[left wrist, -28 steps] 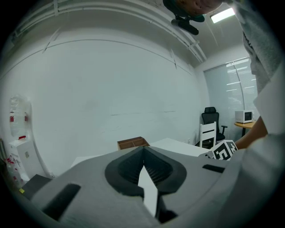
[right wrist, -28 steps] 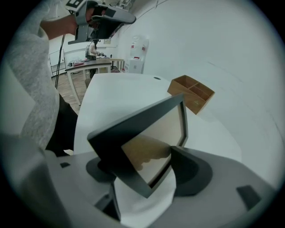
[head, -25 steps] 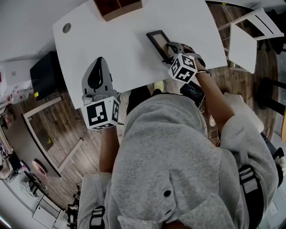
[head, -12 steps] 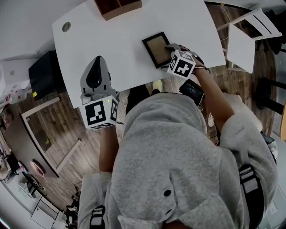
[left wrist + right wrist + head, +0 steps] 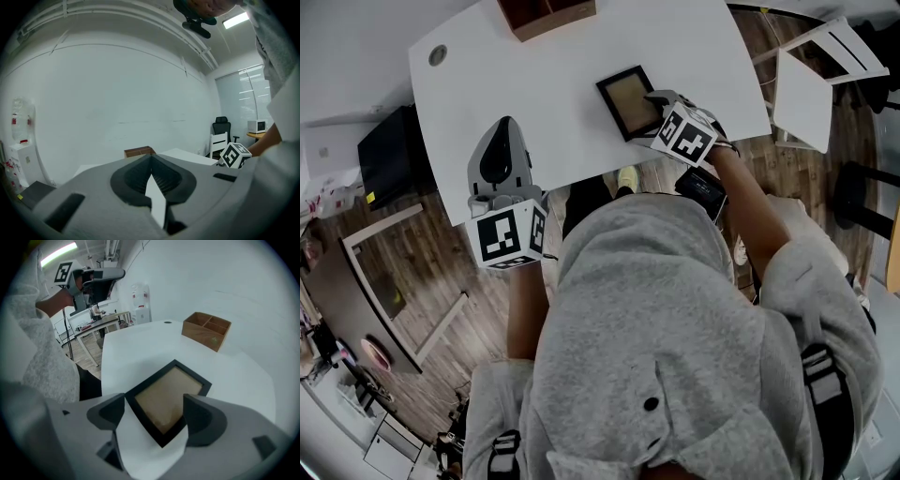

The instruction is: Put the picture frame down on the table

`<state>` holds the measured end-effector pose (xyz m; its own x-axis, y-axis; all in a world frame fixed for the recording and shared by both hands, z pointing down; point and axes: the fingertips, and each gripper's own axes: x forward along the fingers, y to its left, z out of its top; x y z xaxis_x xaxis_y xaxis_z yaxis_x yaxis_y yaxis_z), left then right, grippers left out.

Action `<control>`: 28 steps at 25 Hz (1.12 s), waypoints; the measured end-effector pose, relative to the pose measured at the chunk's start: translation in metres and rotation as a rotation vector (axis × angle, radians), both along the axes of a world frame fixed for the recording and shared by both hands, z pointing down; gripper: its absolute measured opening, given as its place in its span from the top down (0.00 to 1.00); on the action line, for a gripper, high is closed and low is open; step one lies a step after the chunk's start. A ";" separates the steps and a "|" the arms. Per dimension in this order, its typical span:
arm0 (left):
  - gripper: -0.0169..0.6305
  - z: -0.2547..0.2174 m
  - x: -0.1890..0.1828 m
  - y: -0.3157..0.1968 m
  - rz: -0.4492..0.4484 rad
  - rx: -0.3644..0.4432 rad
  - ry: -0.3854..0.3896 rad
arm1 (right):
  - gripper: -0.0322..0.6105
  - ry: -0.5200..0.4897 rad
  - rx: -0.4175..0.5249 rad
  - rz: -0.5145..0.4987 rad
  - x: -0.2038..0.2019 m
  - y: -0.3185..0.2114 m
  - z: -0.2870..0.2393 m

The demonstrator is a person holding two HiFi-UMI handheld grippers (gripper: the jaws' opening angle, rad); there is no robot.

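The black picture frame (image 5: 628,100) with a brown panel lies flat on the white table (image 5: 534,94), toward its near right side. In the right gripper view the picture frame (image 5: 167,396) points its near corner at me. It sits between the spread jaws of my right gripper (image 5: 156,411), which is open. From the head view, the right gripper (image 5: 662,101) is at the frame's right edge. My left gripper (image 5: 500,141) hovers over the table's near left edge. The left gripper (image 5: 151,174) is shut with nothing in it.
A partitioned wooden box (image 5: 546,14) stands at the table's far edge, also seen as the wooden box (image 5: 206,329). A round cable hole (image 5: 438,55) marks the far left corner. A white chair (image 5: 811,80) stands right of the table, and a black case (image 5: 382,155) sits on the floor at the left.
The frame, tilted on edge in the right gripper a second ago, now lies flat on the table. The right jaws have opened off it. The left gripper barely moved.
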<state>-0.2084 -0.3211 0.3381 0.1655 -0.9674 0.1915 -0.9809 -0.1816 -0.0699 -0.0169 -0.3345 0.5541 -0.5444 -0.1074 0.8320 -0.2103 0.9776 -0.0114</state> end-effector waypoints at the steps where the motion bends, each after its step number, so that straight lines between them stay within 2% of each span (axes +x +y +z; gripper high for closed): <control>1: 0.94 0.000 0.001 -0.001 0.003 -0.001 0.001 | 0.37 -0.017 0.009 0.013 0.000 -0.002 -0.005; 4: 0.94 0.000 0.006 -0.002 0.012 -0.005 -0.003 | 0.37 -0.094 0.015 0.079 0.001 -0.007 -0.024; 8: 0.94 -0.002 0.014 -0.003 0.017 -0.001 -0.025 | 0.38 -0.251 0.027 0.147 -0.002 -0.011 -0.066; 11: 0.94 -0.002 0.018 -0.002 0.021 0.001 -0.029 | 0.41 -0.331 0.081 0.198 -0.001 -0.016 -0.100; 12: 0.94 -0.001 0.019 -0.002 0.024 -0.001 -0.030 | 0.55 -0.353 0.127 0.241 0.002 -0.022 -0.112; 13: 0.94 -0.001 0.021 -0.002 0.029 -0.002 -0.031 | 0.84 -0.377 0.181 0.297 0.008 -0.030 -0.124; 14: 0.94 -0.001 0.023 -0.002 0.032 -0.003 -0.032 | 0.90 -0.407 0.229 0.352 0.014 -0.037 -0.137; 18: 0.94 -0.003 0.029 -0.002 0.041 0.000 -0.032 | 0.90 -0.577 0.312 0.529 0.035 -0.051 -0.182; 20: 0.94 -0.003 0.032 -0.001 0.046 0.001 -0.034 | 0.90 -0.628 0.339 0.605 0.048 -0.054 -0.194; 23: 0.94 -0.004 0.037 0.000 0.055 0.001 -0.035 | 0.90 -0.625 0.362 0.660 0.063 -0.054 -0.195; 28: 0.94 -0.004 0.044 -0.003 0.068 0.001 -0.035 | 0.90 -0.571 0.367 0.673 0.074 -0.051 -0.185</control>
